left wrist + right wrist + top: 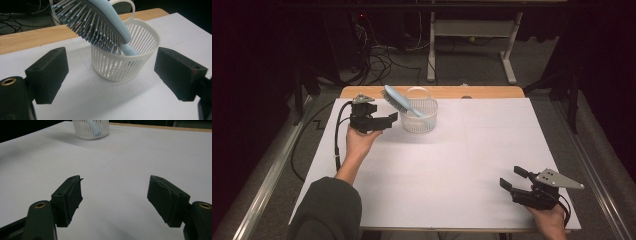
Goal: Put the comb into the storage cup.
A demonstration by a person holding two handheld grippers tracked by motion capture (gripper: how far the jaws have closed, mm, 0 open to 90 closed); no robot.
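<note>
A white slatted plastic basket [420, 119] with a loop handle stands at the far middle of the white table cover. A light blue hairbrush [401, 102] leans in it, handle down in the basket and bristled head sticking out over the left rim. My left gripper [391, 119] is open just left of the basket, held in a hand, and touches neither thing. In the left gripper view the basket [125, 62] and the brush [100, 22] sit ahead between the spread jaws of the gripper [111, 72]. My right gripper [512, 177] rests open and empty near the front right edge.
The white cover [472, 165] spans the wooden table, with a strip of bare wood [452, 92] at the far edge. In the right gripper view the basket [91, 130] stands far off beyond the open gripper [115, 182]. A desk frame [472, 35] and cables lie on the floor beyond.
</note>
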